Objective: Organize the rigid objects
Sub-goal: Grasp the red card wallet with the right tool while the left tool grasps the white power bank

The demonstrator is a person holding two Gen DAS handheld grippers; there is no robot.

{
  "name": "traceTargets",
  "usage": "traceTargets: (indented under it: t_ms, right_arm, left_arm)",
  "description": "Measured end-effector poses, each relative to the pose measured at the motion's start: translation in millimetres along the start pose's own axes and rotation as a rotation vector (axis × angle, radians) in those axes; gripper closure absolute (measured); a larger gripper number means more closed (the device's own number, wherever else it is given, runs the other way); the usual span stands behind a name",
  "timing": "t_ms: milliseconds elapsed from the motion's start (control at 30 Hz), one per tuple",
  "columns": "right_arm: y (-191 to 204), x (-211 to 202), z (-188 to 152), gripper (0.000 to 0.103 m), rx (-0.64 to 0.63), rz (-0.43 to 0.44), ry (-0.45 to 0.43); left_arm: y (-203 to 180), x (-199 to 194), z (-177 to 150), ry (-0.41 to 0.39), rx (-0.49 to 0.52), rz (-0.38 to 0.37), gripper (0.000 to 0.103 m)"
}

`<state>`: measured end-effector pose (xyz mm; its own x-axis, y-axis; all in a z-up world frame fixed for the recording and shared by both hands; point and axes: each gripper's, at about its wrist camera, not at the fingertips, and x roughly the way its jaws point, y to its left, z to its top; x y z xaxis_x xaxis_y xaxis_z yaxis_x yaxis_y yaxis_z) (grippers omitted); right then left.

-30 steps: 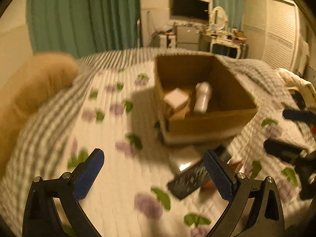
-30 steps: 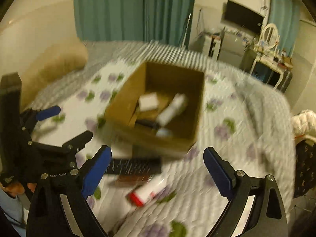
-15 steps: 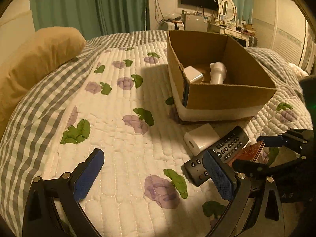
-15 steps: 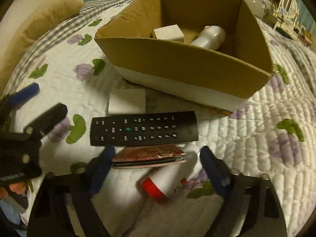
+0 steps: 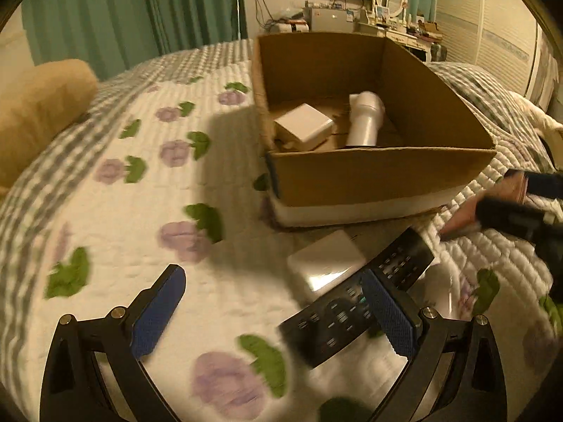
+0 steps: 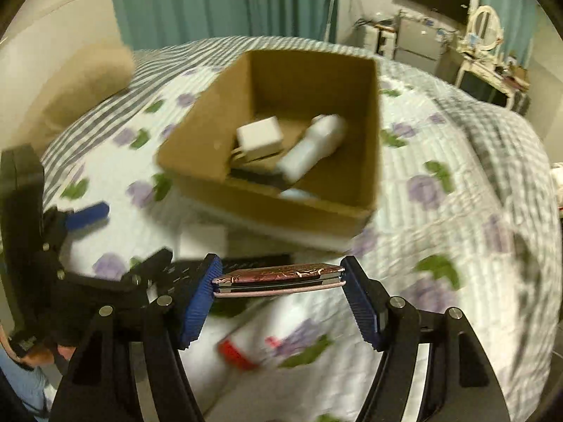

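Observation:
My right gripper [image 6: 278,281] is shut on a flat pink patterned case [image 6: 278,276], held level above the bed in front of the cardboard box [image 6: 281,207]. The box [image 5: 380,179] holds a white block [image 5: 304,126] and a white bottle [image 5: 364,119]. My left gripper [image 5: 278,313] is open and empty, low over the quilt. A black remote [image 5: 355,299] and a white block [image 5: 325,262] lie by its right finger. The right gripper with the case shows at the right edge of the left wrist view [image 5: 506,193]. A white tube with a red cap [image 6: 246,348] lies under the case.
A flowered white quilt [image 5: 123,246] covers the bed. A tan pillow [image 5: 38,105] lies at the far left. Green curtains [image 5: 123,10], a TV and a dresser stand beyond the bed. My left gripper shows at the left of the right wrist view [image 6: 88,218].
My right gripper has closed on the pink case and lifted it off the quilt toward the box. My left gripper has moved closer to the remote and box.

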<state>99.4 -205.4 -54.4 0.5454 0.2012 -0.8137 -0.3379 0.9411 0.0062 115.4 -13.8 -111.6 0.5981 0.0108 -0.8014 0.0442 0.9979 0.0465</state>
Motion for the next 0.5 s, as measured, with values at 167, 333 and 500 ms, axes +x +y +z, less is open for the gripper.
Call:
traceTargets:
  t_ms: [167,333,500]
  right_arm:
    - [-21,5,12,0.034,0.032,-0.050,-0.012]
    - [-28,11,12,0.034,0.055,-0.040,-0.009]
    - [-24,15,7,0.034,0.058,-0.025,-0.004]
  left_arm:
    - [-16,26,11,0.063,-0.002,-0.033,0.001]
    - [-23,53,16,0.121,-0.030,-0.048,0.003]
    - [-22,59,14,0.136,-0.049,-0.078,0.037]
